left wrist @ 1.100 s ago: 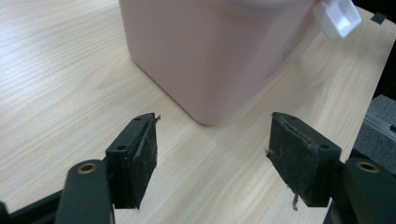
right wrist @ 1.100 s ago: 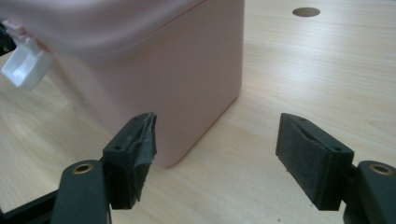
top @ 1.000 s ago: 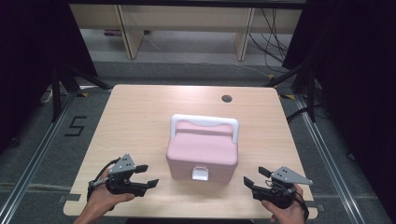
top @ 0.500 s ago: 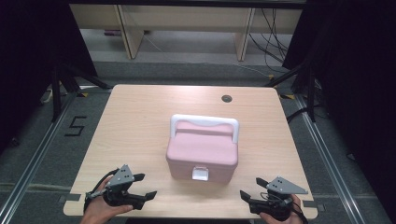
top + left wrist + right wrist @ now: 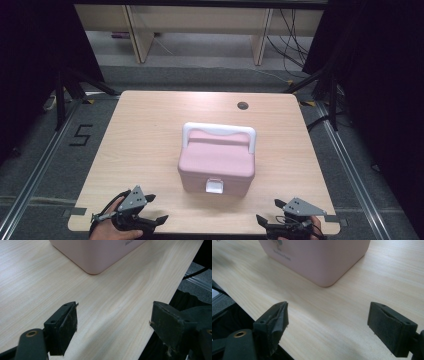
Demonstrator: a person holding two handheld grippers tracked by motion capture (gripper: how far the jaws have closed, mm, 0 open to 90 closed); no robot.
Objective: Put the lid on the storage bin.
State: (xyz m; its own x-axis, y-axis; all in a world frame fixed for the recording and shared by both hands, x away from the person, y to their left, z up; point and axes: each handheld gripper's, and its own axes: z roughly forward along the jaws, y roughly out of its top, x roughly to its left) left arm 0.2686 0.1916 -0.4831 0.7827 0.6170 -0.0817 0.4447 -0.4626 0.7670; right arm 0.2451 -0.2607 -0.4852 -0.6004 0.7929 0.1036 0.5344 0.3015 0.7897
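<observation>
Both tongs sit wide apart at the near edge of the table, and nothing is between the jaws of either one. From the high view, the left gripper (image 5: 150, 220) is at the bottom left corner, held in a hand (image 5: 112, 227) with its grey three-cornered plate on top; its jaws have just been opening and stand spread, gripping nothing. Over at the bottom right corner, the right gripper (image 5: 267, 225) is the same story: jaws have just been opening, now gaping, bare wood between them in the right gripper view.

Now by size. Biggest on show is the wooden table (image 5: 150, 130), pale grain, rounded corners, with grey floor and rails around it. Next comes the pink box (image 5: 216, 162), sitting about mid-table, a little toward the near edge, flat on the wood, lid down. It is between the two grippers and well apart from both. In the left gripper view its rounded corner (image 5: 95, 255) lies ahead of the jaws; the right gripper view shows another corner (image 5: 322, 260) likewise ahead.

Smaller now: the white handle (image 5: 220, 132) arches over the box's far side. Then the white latch (image 5: 215, 186) on its near face. Smallest, a dark round hole (image 5: 243, 105) near the table's far edge.
</observation>
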